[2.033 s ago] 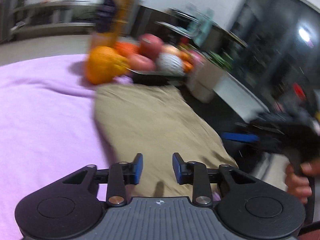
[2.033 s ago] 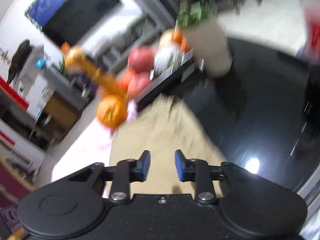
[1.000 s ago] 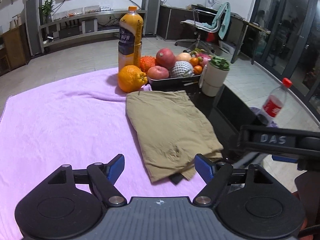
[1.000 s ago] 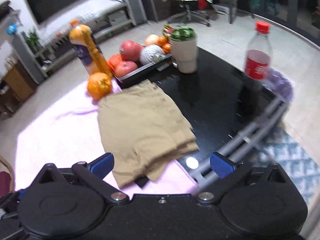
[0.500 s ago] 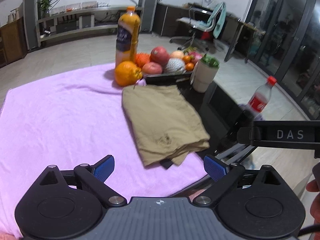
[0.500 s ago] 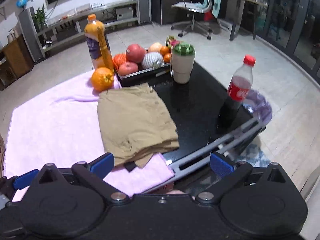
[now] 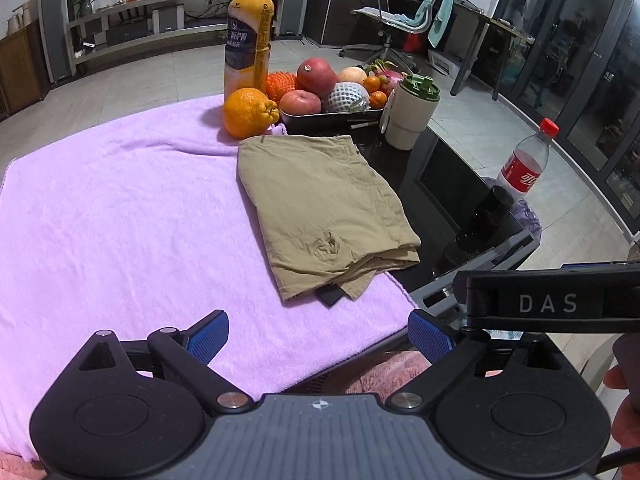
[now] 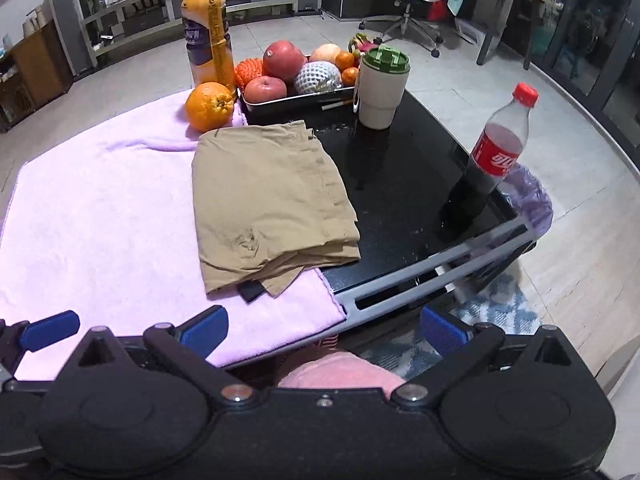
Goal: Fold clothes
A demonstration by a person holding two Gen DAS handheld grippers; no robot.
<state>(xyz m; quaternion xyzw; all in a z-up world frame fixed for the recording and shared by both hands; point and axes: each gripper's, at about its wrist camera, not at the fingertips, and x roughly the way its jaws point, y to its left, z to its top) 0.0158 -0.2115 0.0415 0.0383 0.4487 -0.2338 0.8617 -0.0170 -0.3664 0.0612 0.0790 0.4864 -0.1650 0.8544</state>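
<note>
Both the left claw (image 7: 318,338) and the right claw (image 8: 320,330) gape wide, released, grasping nothing. Only the left view shows the right tool's "DAS" bar beside it. Ahead of both, the folded khaki garment (image 8: 266,198) lies on the pink towel (image 8: 100,216), overhanging the black table (image 8: 404,184); beyond stand a cola bottle (image 8: 498,152), cup (image 8: 382,90) and fruit tray (image 8: 298,100).

Matt khaki cloth garment (image 8: 264,196) lies on fuzzy lilac towel (image 8: 100,216) beside glossy black tabletop (image 8: 400,184).

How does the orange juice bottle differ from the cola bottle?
The juice bottle is stout and nearly full of orange liquid with an orange cap; the cola bottle is slimmer, red-capped, with dark drink partway up. The juice stands behind the big orange; the cola stands alone near the table's corner. Both stand upright and capped.
</note>
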